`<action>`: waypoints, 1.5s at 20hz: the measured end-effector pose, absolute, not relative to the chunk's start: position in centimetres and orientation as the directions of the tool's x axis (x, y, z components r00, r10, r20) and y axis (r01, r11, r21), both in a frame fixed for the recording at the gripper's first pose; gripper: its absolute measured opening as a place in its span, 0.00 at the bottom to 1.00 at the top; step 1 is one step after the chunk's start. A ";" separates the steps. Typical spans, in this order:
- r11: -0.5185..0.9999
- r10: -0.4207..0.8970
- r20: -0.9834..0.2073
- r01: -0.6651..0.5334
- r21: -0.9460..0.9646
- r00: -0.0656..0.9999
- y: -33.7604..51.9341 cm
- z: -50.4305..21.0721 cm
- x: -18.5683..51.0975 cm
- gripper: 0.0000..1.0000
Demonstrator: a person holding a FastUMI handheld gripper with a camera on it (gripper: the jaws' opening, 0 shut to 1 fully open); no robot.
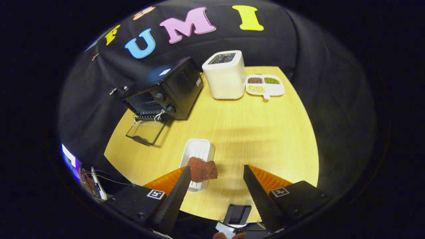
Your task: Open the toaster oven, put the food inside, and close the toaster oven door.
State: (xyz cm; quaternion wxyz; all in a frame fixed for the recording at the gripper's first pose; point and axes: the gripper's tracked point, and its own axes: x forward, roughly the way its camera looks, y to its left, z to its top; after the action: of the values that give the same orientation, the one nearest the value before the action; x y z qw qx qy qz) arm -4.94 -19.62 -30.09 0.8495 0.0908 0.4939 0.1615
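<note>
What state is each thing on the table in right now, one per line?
Black toaster oven: glass door dropped open flat.
Reddish-brown piece of food: lying on the white rectangular tray, overhanging its edge.
Gripper: open, holding nothing; the food is by one finger.
White slot toaster: upright.
White divided dish: three compartments filled.

Bright overhead light fell evenly on the table (265, 132), soft banded shadows crossed its middle, the black surroundings stayed dim, and fisheye distortion curved its sharp-focused edges.
</note>
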 end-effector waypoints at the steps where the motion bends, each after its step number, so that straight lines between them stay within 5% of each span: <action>1: 0.922 0.387 -0.819 -0.162 0.352 0.424 -19.3 -31.0 -4.8 0.99; 5: 0.847 0.521 -0.799 -0.066 0.527 0.301 -17.0 -32.7 -4.5 0.91; 6: 0.826 0.552 -0.787 -0.048 0.562 0.278 -16.3 -32.9 -4.7 0.75; 12: 0.796 0.598 -0.772 -0.050 0.603 0.215 -15.9 -33.9 -5.4 0.19; 23: 0.859 0.489 -0.710 -0.141 0.492 0.507 -13.0 -24.5 -5.5 0.13; 30: 0.845 0.519 -0.648 -0.221 0.487 0.557 -2.6 -20.0 -7.7 0.13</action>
State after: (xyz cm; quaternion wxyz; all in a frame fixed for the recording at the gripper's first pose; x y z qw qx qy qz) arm -7.75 -2.61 -19.95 0.8642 0.1780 0.4192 0.2140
